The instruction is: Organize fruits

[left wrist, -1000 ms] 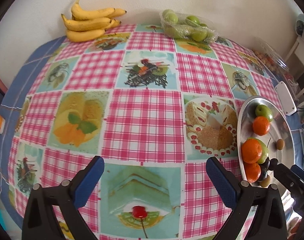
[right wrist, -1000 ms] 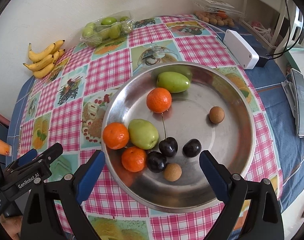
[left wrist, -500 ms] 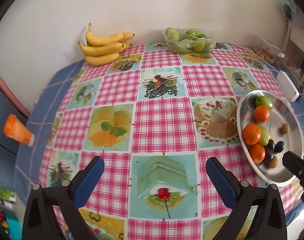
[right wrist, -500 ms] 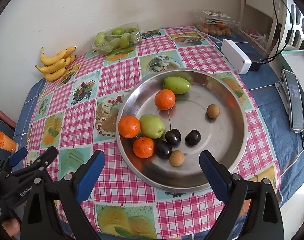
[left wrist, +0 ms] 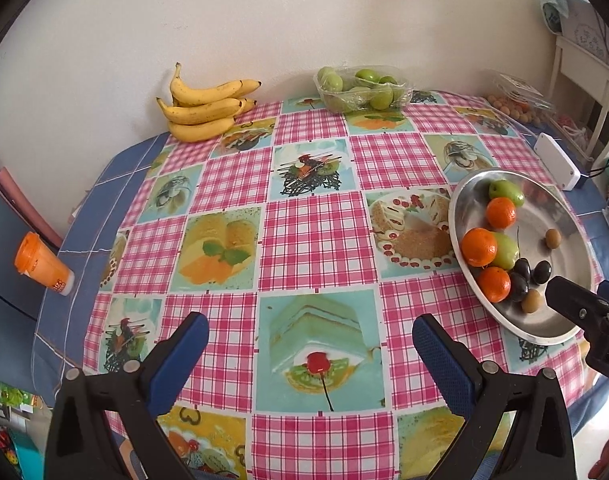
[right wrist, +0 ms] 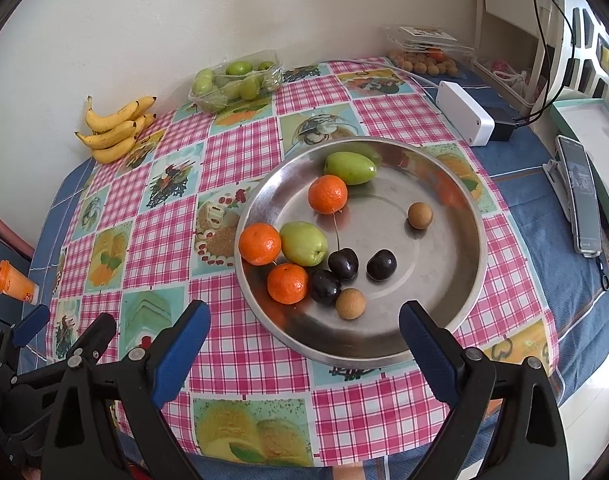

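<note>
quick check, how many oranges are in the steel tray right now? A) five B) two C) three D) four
C: the right wrist view shows three oranges in the steel tray: one by the far green fruit, one at the left rim, and one next to the dark cherries.

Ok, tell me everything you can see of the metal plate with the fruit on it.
The metal plate is round, shallow and shiny, steel by its look, with a raised rim. It lies flat on the checked tablecloth, toward its right side. It holds three tangerines, two green fruits, three dark cherries and two small brown round fruits, mostly clustered on its left half. Neither gripper touches it.
</note>
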{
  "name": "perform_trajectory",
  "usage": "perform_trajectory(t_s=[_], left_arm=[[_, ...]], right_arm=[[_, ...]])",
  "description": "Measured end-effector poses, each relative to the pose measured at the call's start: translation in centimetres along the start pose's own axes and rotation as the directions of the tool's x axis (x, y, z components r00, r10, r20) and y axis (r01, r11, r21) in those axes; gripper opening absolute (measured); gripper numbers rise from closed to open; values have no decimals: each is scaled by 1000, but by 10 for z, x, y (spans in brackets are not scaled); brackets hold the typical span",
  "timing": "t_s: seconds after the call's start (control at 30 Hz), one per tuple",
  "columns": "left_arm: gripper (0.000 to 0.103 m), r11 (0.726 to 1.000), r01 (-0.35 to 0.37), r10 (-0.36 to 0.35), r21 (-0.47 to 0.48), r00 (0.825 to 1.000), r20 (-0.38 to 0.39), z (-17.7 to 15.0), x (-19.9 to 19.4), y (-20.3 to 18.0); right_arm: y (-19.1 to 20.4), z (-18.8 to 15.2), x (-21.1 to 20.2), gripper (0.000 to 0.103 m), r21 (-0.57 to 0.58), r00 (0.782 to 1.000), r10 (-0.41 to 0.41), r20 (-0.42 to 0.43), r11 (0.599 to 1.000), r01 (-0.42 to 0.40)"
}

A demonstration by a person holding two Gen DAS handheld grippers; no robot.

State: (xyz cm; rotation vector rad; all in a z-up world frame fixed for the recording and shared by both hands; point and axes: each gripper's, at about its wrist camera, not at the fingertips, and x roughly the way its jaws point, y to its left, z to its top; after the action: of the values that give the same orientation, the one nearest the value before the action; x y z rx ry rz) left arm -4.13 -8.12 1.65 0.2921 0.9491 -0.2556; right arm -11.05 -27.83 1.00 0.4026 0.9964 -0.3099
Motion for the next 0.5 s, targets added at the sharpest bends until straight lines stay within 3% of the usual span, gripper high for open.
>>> perform_trajectory(t_s=[0.5], left_arm=[[103,1000,11,-11,-27,1000,-19,-1,-2,7]], right_arm=[[1,-1,-3,95,-7,1000,-7,5,1000,7]])
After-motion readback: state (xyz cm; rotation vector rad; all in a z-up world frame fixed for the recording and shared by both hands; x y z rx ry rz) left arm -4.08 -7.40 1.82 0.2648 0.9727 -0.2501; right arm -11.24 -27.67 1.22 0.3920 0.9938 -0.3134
